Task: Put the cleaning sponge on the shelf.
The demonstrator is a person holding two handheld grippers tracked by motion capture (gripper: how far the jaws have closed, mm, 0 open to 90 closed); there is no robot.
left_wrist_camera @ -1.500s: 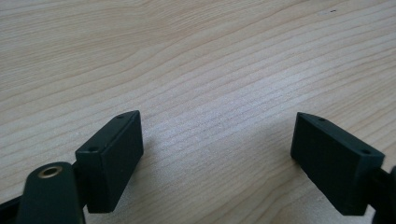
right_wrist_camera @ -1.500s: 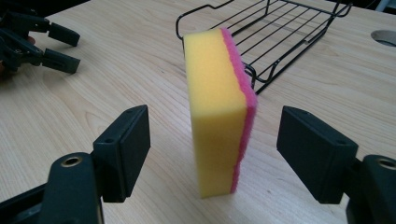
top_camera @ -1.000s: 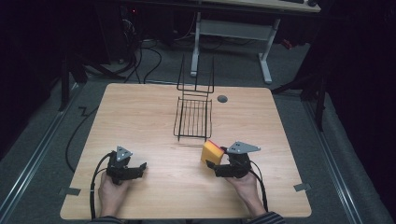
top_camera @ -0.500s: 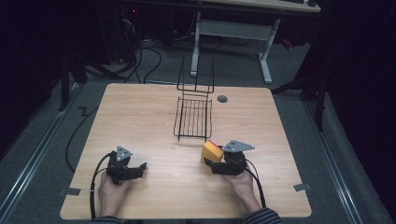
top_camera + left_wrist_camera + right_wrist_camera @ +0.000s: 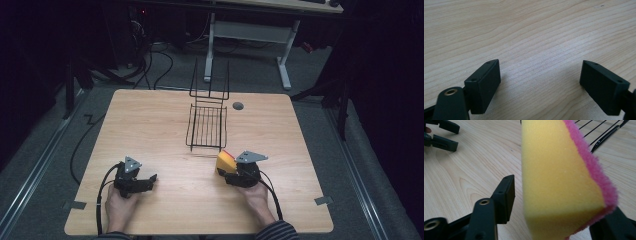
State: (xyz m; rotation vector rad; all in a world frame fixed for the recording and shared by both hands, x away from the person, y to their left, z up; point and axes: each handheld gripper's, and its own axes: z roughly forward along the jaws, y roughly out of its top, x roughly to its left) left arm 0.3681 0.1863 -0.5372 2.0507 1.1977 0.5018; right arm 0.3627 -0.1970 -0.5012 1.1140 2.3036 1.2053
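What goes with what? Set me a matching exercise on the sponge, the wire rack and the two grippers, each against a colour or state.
1. sponge
2. wire rack
3. left gripper
4. right gripper

A. jaws wide apart, nothing between them
B. yellow with a pink layer
C. black, lying flat, far end upright
D. jaws on either side of the sponge

Pairs: 1-B, 2-C, 3-A, 4-D.
The right gripper's jaws have just been closing, with the sponge between them.
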